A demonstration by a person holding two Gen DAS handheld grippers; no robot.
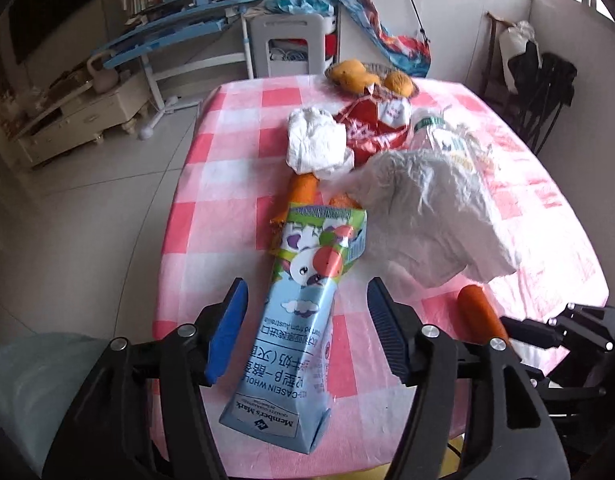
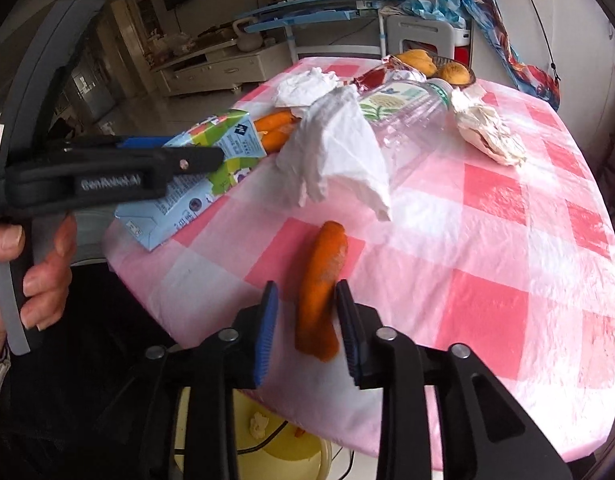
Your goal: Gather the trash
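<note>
A flattened blue milk carton (image 1: 295, 320) lies on the pink checked table, its near end between the fingers of my open left gripper (image 1: 305, 328); the pads do not touch it. It also shows in the right wrist view (image 2: 199, 172), with my left gripper (image 2: 211, 156) over it. An orange carrot piece (image 2: 321, 288) lies between the fingers of my right gripper (image 2: 307, 320), which stands open around it near the table's front edge. The carrot also shows in the left wrist view (image 1: 481, 312). A crumpled white tissue (image 1: 423, 216) drapes over a clear plastic bottle (image 2: 407, 120).
Further back lie another white tissue (image 1: 317, 144), a red wrapper (image 1: 371, 124), more carrot pieces (image 1: 303, 192), a crumpled paper wad (image 2: 487, 128) and a bowl of oranges (image 1: 371, 76). A yellow bin (image 2: 275, 444) stands on the floor below the table's front edge (image 2: 347, 432).
</note>
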